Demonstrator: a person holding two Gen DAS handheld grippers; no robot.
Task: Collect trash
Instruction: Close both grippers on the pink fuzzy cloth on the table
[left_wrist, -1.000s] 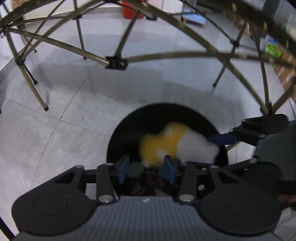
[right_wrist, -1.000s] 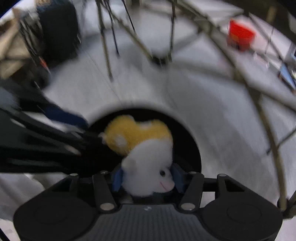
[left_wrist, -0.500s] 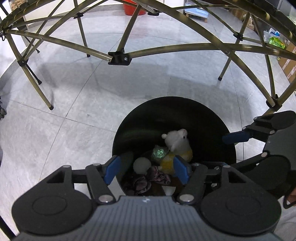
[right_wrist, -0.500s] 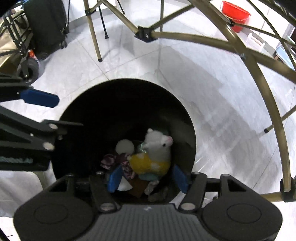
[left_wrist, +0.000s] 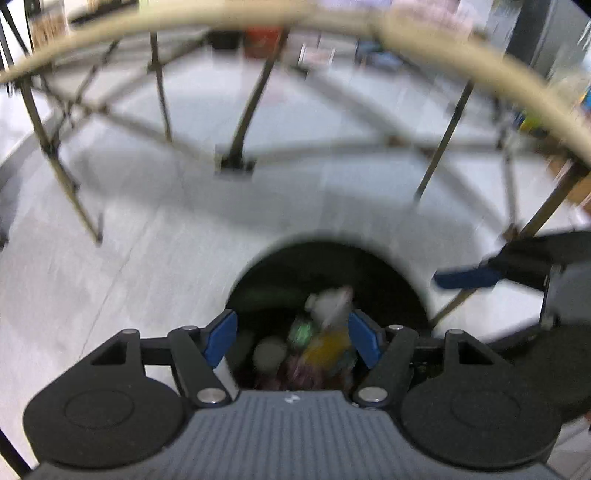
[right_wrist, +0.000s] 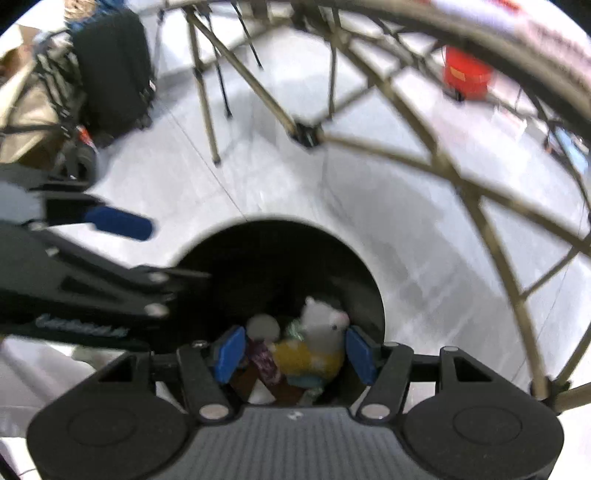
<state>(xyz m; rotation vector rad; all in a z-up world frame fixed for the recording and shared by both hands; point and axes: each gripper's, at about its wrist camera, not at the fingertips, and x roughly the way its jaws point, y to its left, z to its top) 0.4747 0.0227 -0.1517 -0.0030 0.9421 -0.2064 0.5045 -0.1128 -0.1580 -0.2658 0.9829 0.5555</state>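
A black round bin (left_wrist: 332, 266) (right_wrist: 280, 258) stands on the floor below both grippers. Inside lies a white and yellow plush toy (right_wrist: 314, 343) (left_wrist: 328, 332) on top of other trash, with a white ball (right_wrist: 263, 326), a green wrapper (left_wrist: 301, 332) and purple scraps (right_wrist: 264, 360). My left gripper (left_wrist: 293, 338) is open and empty above the bin's near rim. My right gripper (right_wrist: 293, 350) is open and empty above the bin. Each gripper shows in the other's view, the right one (left_wrist: 517, 266) and the left one (right_wrist: 92, 258).
Folding table legs and crossbars of tan metal (left_wrist: 236, 162) (right_wrist: 306, 134) arch over the grey tiled floor. A red bucket (right_wrist: 467, 75) stands far off. A black suitcase (right_wrist: 110, 70) and bags stand at the far left.
The plush toy, held over the bin a second ago, was let go and lies in the bin. Both grippers opened and have since lifted away from the bin.
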